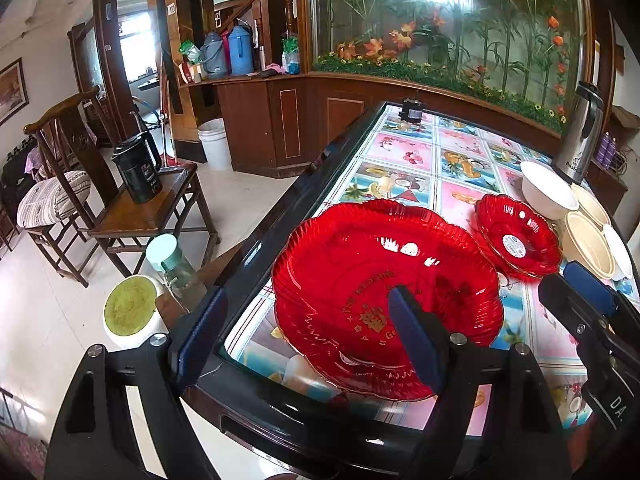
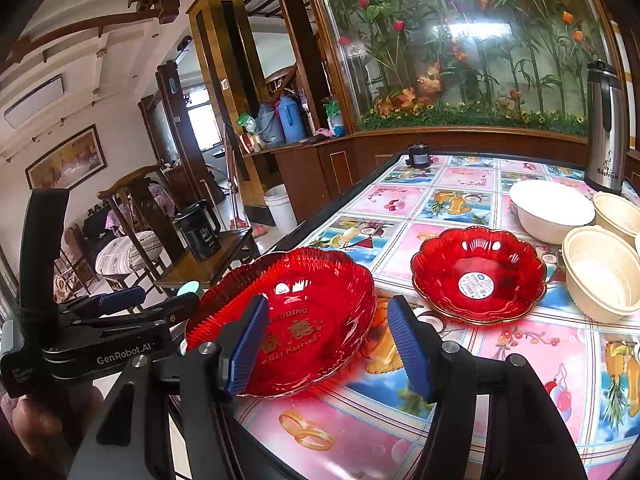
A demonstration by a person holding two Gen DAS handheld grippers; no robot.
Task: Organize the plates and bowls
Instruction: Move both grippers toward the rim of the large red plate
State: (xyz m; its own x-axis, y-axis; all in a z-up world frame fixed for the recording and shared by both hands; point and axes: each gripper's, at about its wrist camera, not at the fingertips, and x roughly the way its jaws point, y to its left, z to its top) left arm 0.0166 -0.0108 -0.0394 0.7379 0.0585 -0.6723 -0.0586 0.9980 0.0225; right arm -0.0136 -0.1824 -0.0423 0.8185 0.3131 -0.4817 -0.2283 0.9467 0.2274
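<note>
Large red ribbed glass-like plate [image 1: 384, 300] is sitting near the table's near corner in the left wrist view, looking stiff, slick and breakable; the left gripper [image 1: 308, 344] is gaping wide and empty above its rim.

From the right wrist, the right gripper [image 2: 326, 348] is likewise standing wide, empty, straddling the plate's right rim. Smaller red scalloped plate [image 2: 478, 276] and cream bowls [image 2: 600, 272] are leaving bare tablecloth [image 2: 520, 364] for sliding.

"Get Married" on large red plate [image 2: 296, 320], "GenRobot.AI" on left gripper [image 2: 132, 300]
</note>
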